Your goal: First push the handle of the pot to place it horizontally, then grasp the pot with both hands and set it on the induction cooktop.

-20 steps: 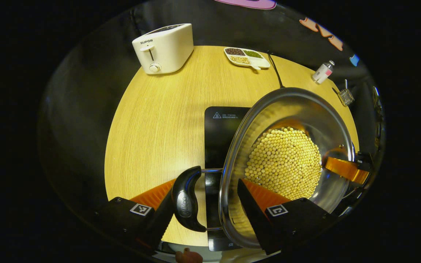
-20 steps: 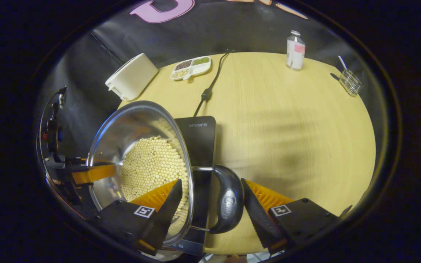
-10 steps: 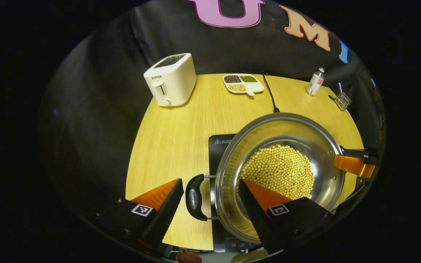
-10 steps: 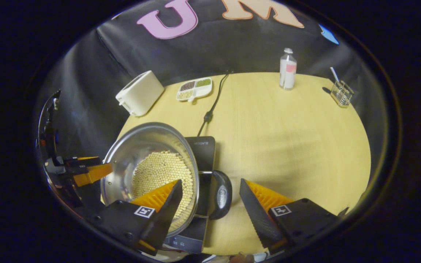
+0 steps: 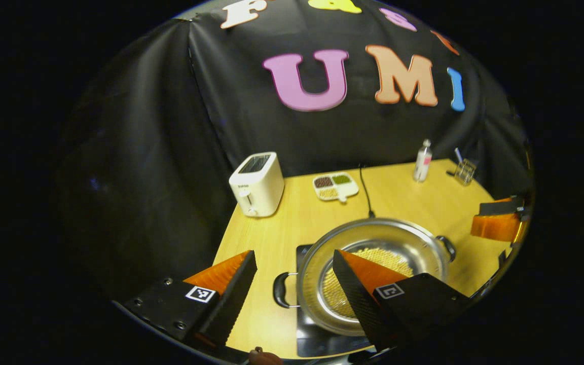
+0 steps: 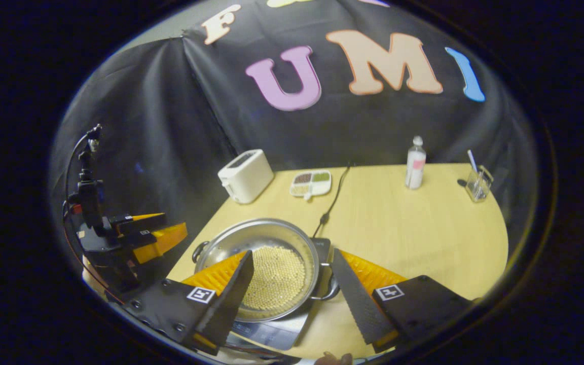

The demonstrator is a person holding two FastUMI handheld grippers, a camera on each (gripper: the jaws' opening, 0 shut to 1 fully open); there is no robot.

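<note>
Pot [image 5: 373, 274] sits on the cooktop [image 5: 317, 344], lower centre of the left gripper view, lower left-centre of the right gripper view. Steel, rigid, slick, probably heavy with its load of beans [image 6: 277, 279]; best held by the two side handles [image 5: 281, 290], kept level. Left gripper [image 5: 294, 284] and right gripper [image 6: 292, 284]: fingers apart, holding nothing. Versus a second ago: both were at the handles with the pot tilted; now both are pulled back and up, pot released and level.
</note>
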